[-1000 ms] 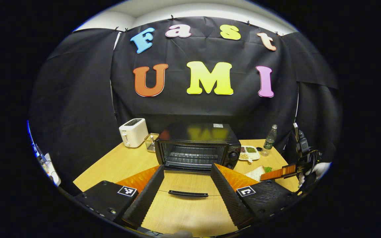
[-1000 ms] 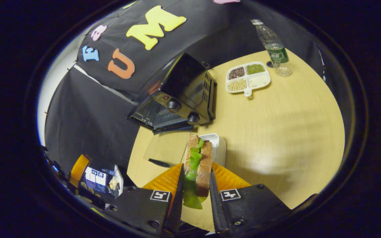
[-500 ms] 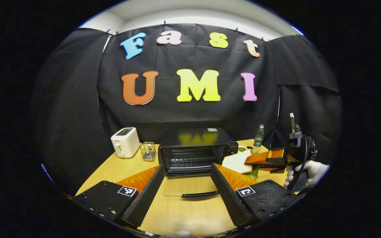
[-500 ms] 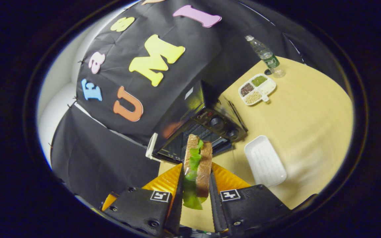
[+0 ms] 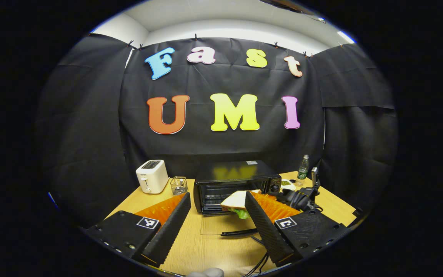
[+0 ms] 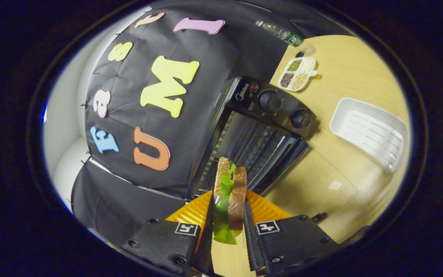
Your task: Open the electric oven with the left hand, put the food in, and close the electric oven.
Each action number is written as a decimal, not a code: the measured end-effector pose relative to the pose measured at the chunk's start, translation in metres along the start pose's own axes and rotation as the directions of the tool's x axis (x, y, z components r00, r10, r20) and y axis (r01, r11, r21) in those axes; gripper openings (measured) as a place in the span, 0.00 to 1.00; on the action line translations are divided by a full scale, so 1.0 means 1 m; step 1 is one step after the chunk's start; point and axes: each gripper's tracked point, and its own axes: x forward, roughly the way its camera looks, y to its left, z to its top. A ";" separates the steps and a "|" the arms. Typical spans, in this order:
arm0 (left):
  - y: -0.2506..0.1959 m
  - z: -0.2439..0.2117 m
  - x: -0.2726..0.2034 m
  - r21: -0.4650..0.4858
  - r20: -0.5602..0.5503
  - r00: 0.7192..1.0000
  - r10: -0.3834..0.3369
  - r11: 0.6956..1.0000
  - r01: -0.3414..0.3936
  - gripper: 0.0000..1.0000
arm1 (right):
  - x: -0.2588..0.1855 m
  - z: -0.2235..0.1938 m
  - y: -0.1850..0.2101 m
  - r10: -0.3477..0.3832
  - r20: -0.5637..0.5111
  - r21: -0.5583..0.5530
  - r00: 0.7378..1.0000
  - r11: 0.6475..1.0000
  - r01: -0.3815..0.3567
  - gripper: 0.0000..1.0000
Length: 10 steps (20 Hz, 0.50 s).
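The black electric oven (image 5: 233, 184) stands mid-table with its glass door (image 5: 221, 227) folded flat and the handle (image 5: 238, 232) toward me. My left gripper (image 5: 217, 198) hangs open above the door, nothing between its fingers. A sandwich (image 5: 236, 201) with green lettuce hovers just in front of the oven mouth, partly hidden behind my left gripper's right finger. In the right gripper view, my right gripper (image 6: 228, 199) is shut on the sandwich (image 6: 230, 184), held on edge and pointing at the oven (image 6: 262, 130) and its wire rack. The door's handle (image 6: 318, 217) lies at the lower right.
A white toaster (image 5: 152, 176) and a wire basket (image 5: 178, 185) stand left of the oven. A bottle (image 5: 302, 167) and a compartment dish of beans (image 6: 297, 74) are right of it. An empty white tray (image 6: 369, 132) lies on the table (image 6: 360, 77) beside the oven.
My right gripper has carried the sandwich from above the white tray to the front of the oven mouth. My left gripper has drawn back from the open door, still open.
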 end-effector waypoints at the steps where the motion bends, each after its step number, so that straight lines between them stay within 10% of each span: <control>1: 0.001 -0.002 0.002 -0.004 -0.003 1.000 -0.001 1.000 0.001 0.94 | 0.015 -0.001 0.001 -0.002 0.015 0.003 1.000 1.000 0.002 0.31; 10: 0.021 -0.025 0.017 -0.017 -0.059 0.998 0.009 1.000 -0.010 0.94 | 0.102 0.017 -0.023 -0.065 0.088 0.053 0.994 0.997 0.061 0.41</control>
